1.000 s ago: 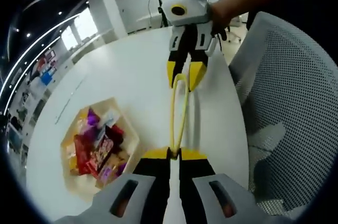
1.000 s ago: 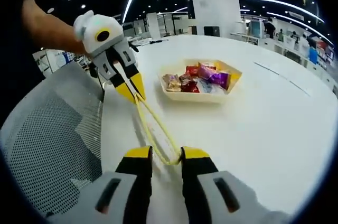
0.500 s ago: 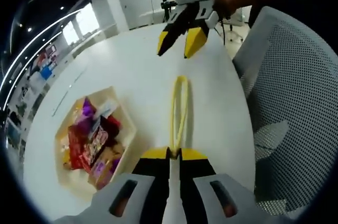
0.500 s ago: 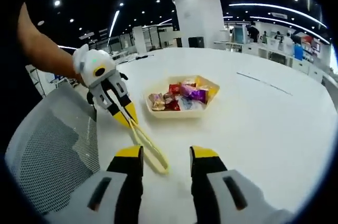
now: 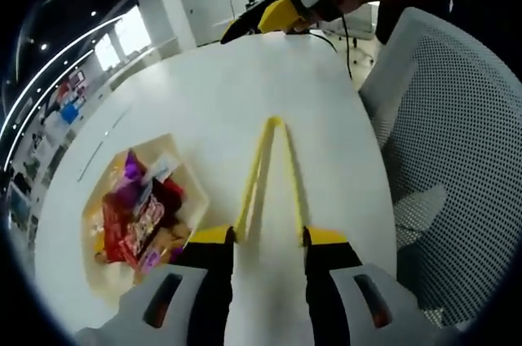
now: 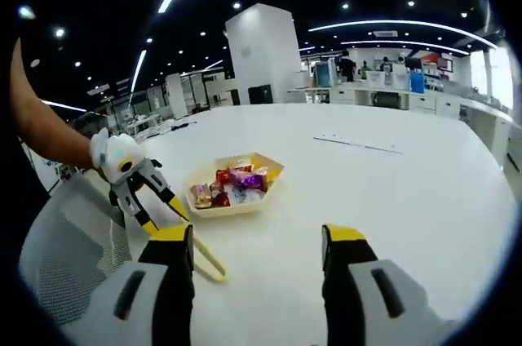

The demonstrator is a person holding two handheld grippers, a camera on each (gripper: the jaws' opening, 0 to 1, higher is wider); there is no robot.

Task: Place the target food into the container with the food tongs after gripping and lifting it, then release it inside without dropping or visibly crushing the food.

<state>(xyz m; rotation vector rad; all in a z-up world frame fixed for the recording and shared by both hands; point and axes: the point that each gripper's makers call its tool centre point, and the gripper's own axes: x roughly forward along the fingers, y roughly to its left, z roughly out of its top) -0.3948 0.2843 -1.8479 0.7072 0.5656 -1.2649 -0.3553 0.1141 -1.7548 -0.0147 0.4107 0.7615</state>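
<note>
Yellow food tongs (image 5: 273,158) lie on the white round table (image 5: 204,93), hinge end away from me. My left gripper (image 5: 269,236) is open, and the tongs' two spread arms end against the inner sides of its fingertips. A cream hexagonal tray (image 5: 200,199) of wrapped sweets (image 5: 139,219) sits to the left of the tongs. My right gripper (image 6: 261,236) is open and holds nothing; it hovers above the table, back from the tongs (image 6: 214,268) and the tray (image 6: 236,209). The right gripper (image 5: 257,24) also appears far off in the left gripper view, held by a person's hand.
A white mesh chair (image 5: 440,158) stands close against the table edge beside the tongs, and its back (image 6: 65,240) is at the lower left in the right gripper view. My left gripper (image 6: 163,217) is at the table edge there. Office desks and pillars lie far behind.
My left jaws have spread and the tongs' arms have sprung apart with them. My right gripper has let go of the hinge end, pulled back and up, and opened wider.
</note>
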